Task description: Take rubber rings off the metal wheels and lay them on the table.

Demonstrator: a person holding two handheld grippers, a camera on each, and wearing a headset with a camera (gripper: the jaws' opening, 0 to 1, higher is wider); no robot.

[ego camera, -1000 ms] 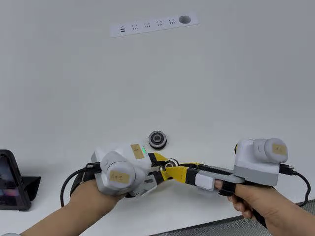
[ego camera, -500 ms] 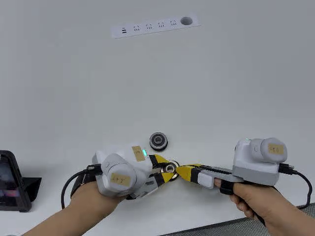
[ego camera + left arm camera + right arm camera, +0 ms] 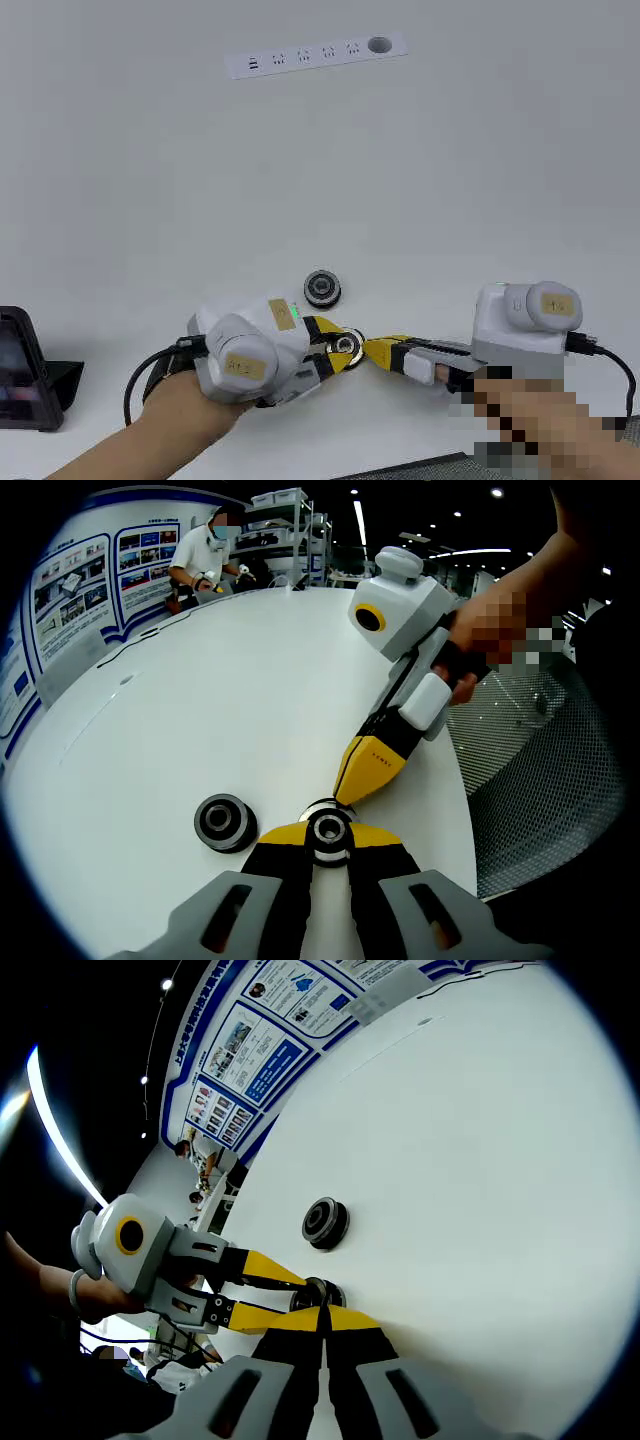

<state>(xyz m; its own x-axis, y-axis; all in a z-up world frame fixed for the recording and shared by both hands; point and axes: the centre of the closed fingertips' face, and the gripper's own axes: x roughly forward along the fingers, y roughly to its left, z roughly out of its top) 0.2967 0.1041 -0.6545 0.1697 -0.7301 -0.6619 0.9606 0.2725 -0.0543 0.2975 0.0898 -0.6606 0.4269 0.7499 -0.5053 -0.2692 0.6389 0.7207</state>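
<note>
Metal wheel (image 3: 328, 831), clamped in our left gripper (image 3: 335, 350) by the tabletop's (image 3: 300, 180) near edge, meets our right gripper (image 3: 320, 1318), jaws pressed together at its rim. Whether they nip the rubber ring we cannot tell; we judge a thin pinch could slip, or the pull twist the wheel loose.
</note>
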